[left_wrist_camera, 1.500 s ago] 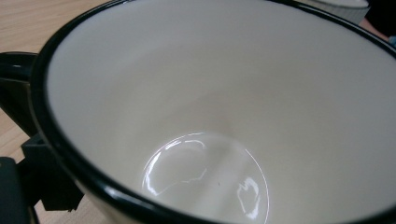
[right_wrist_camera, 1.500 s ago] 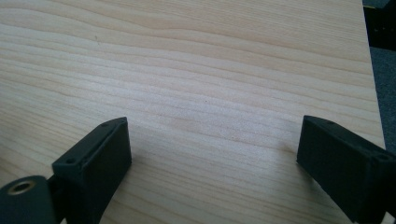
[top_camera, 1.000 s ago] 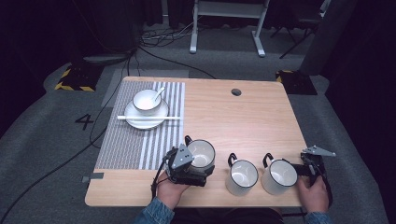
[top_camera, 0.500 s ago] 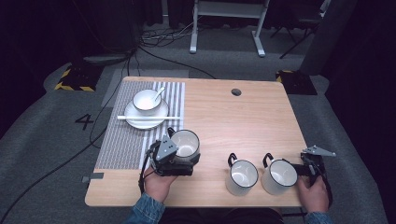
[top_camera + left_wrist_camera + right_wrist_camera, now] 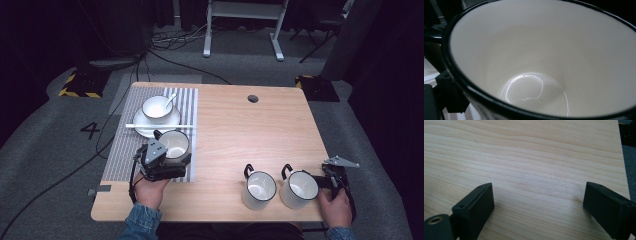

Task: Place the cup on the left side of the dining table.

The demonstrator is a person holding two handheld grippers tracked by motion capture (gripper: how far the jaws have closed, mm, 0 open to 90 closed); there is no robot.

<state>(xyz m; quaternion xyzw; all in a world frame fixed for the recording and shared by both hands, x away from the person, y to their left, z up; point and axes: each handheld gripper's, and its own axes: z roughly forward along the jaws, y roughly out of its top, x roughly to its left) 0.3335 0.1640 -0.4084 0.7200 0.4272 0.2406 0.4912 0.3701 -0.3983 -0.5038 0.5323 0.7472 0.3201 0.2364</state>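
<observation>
In the high view the left tool (image 5: 167,162) grips a white mug with a dark rim (image 5: 175,143), its jaws pinching the mug's near wall. The mug sits over the striped placemat (image 5: 125,145), at about 5 o'clock from the plate (image 5: 170,124) and just beside it; whether it rests on the mat or hangs just above it cannot be told. The plate carries a white bowl (image 5: 156,107) with a spoon (image 5: 170,98) leaning in it, and a white stick-like piece (image 5: 131,126) lies across the plate's near edge. In the left gripper view the mug's pale, empty inside (image 5: 544,62) sits very close, tilted, its dark rim running along the bottom.

The right tool (image 5: 334,181) lies low at the surface's (image 5: 250,130) 4 o'clock corner, held by the person's right hand (image 5: 336,210). Its jaws stand spread wide in the right gripper view (image 5: 537,205), with bare wood grain between them and nothing held. Just at its 9 o'clock stands a second mug (image 5: 300,187), and beside that, farther toward 9 o'clock, a third mug (image 5: 260,189); both are upright and empty, handles pointing toward 11 o'clock. A round hole (image 5: 253,98) sits near the surface's far edge.
</observation>
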